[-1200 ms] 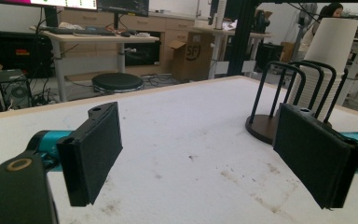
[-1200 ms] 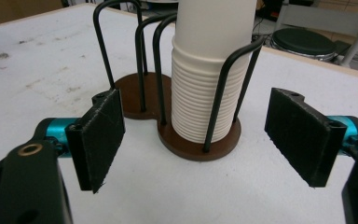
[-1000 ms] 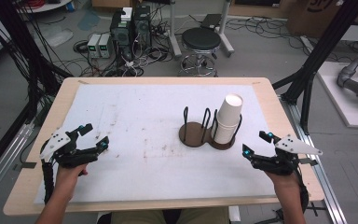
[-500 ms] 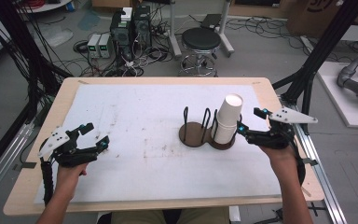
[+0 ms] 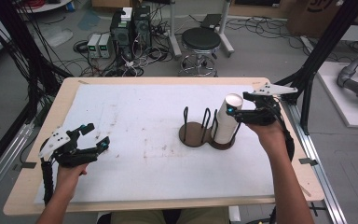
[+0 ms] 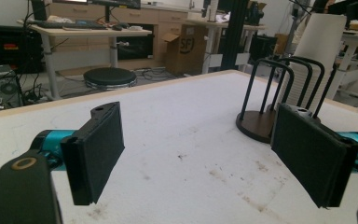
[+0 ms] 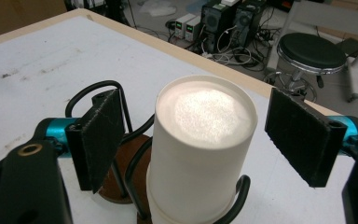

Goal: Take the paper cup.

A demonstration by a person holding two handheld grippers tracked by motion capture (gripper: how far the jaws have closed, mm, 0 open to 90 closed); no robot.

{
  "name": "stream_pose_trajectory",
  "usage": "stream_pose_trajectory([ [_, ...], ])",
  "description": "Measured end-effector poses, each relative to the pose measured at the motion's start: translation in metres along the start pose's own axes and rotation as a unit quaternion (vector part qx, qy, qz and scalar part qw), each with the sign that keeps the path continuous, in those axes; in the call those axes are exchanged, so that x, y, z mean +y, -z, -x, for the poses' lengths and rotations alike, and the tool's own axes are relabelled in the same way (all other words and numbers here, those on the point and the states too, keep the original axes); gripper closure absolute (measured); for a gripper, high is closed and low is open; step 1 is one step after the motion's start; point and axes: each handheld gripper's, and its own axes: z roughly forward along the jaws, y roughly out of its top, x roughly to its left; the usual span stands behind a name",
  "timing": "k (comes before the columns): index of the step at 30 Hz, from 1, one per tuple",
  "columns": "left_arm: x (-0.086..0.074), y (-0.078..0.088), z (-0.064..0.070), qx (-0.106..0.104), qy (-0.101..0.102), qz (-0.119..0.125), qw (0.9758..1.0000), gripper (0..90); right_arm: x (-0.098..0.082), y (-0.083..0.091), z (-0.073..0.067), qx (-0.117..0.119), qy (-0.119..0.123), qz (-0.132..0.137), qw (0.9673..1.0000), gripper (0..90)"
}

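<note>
- High view: standing upright in the right-hand ring of the dark cup holder (image 5: 200,134), a stack of white paper cups (image 5: 226,120), long axis near vertical and leaning slightly, closed bottom of the top cup facing up.
- Sitting right of centre on the white sheet covering the wooden table (image 5: 37,186), with the holder's left-hand ring holding nothing.
- Hovering level with the top of the stack, the right gripper (image 5: 239,104), reaching in from the right edge of the table.
- Right gripper view: straddling the top cup (image 7: 200,149) with jaws spread wide, one pad off to each side, clearly apart from the cup wall, gripping nothing yet.
- Looking straight down on the cup's flat round base, black wire loops of the holder curling around the stack's lower part.
- Left gripper (image 5: 97,135) resting low near the left front of the table, well apart from the stack.
- Left gripper view: jaws having just been closing a little, yet standing wide, nothing between them but bare sheet.
- Showing the holder and the stack farther off beyond its right-hand jaw, stack rising tall and straight above the wire loops.
</note>
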Motion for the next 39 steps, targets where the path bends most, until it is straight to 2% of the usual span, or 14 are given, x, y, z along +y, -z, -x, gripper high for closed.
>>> stream_pose_trajectory([
  [6, -0.003, -0.001, 0.000, -0.004, -0.010, -0.002, 0.9999, 17.8, 0.002, -0.013, 0.002, -0.001, -0.003, -0.026, 0.9997, 20.2],
  [10, -0.003, -0.001, 0.001, -0.009, -0.005, 0.006, 0.9999, 17.8, 0.001, -0.018, 0.001, -0.002, -0.002, -0.036, 0.9994, 20.6],
  [12, -0.002, -0.001, 0.001, -0.010, -0.004, 0.009, 0.9999, 17.8, 0.001, -0.019, 0.001, 0.002, -0.004, -0.040, 0.9992, 24.3],
  [17, 0.000, -0.002, 0.002, -0.010, -0.007, 0.011, 0.9999, 18.1, -0.001, -0.021, 0.003, 0.005, -0.008, -0.043, 0.9990, 26.2],
  [19, 0.000, -0.002, 0.002, -0.012, -0.003, 0.012, 0.9999, 18.1, -0.001, -0.022, 0.004, 0.005, -0.007, -0.043, 0.9991, 27.4],
  [21, -0.001, -0.003, 0.002, -0.013, 0.003, 0.009, 0.9999, 18.1, 0.000, -0.021, 0.004, 0.002, -0.016, -0.041, 0.9990, 32.3],
  [29, -0.002, -0.003, 0.002, -0.017, 0.000, 0.010, 0.9998, 18.2, 0.002, -0.020, 0.006, 0.003, -0.014, -0.042, 0.9990, 33.5],
  [33, -0.003, -0.005, 0.003, -0.024, -0.006, 0.002, 0.9997, 19.5, 0.008, -0.014, 0.005, 0.002, -0.014, -0.027, 0.9995, 33.6],
  [39, -0.006, -0.008, 0.004, -0.037, 0.003, -0.004, 0.9993, 19.0, 0.018, -0.003, 0.003, -0.005, -0.012, -0.010, 0.9999, 33.7],
])
